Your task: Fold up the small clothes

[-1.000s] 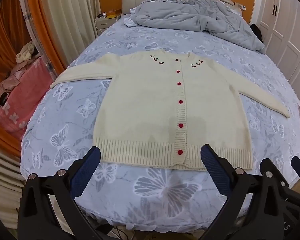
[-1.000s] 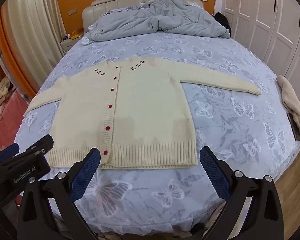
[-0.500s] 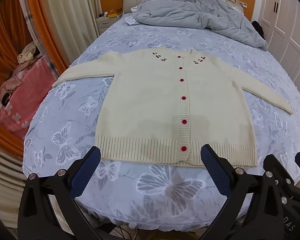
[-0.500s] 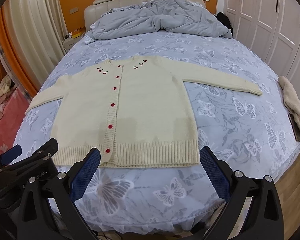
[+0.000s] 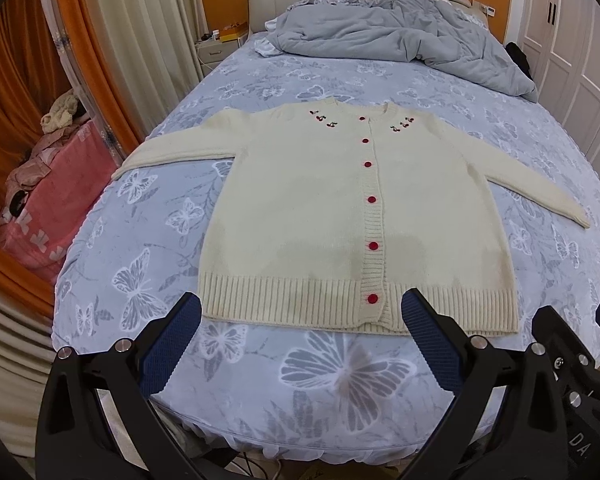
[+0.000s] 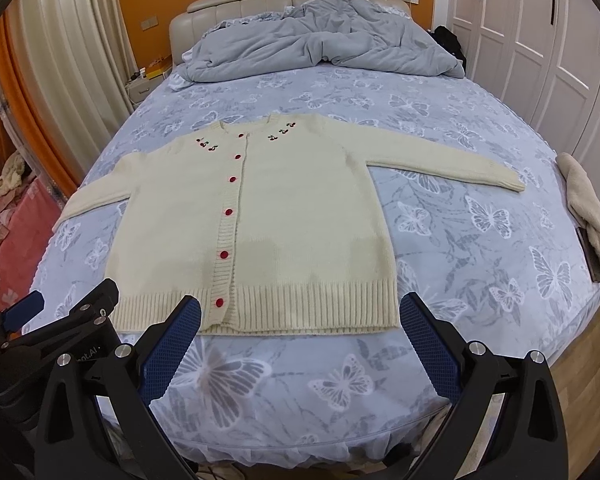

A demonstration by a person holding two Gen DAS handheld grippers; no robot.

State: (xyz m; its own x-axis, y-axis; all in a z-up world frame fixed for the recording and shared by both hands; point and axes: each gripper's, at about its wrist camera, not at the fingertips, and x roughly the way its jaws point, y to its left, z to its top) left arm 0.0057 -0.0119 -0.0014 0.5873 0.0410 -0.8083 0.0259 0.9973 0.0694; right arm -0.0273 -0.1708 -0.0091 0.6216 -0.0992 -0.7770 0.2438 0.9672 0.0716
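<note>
Sweater: a cream knitted cardigan (image 5: 332, 216) with red buttons and little stitched cherries by the neck lay flat on the bed, front side up, buttoned shut.
Where it was: on the blue bedsheet with white butterflies (image 5: 148, 240), near the foot of the bed, with the ribbed bottom edge closest to both grippers.
Sleeves: both sleeves were stretched out to the sides, one to each edge of the bed.
Left gripper (image 5: 302, 312): its two blue pads were wide apart and held nothing; it hung over the bed just short of the bottom edge.
Right gripper (image 6: 300, 314): also wide apart and holding nothing, beside the left one and facing the same edge.
How it would feel: it looked soft, floppy and light, and a bit thick, so it would likely bend easily and sag if lifted by one spot.
Where to grab: the sleeve cuffs or the ribbed bottom corners seemed best, as the knit there looked thicker and lay free.
Other things: a rumpled grey blanket (image 6: 320, 40) sat at the head of the bed, well apart from the sweater.
</note>
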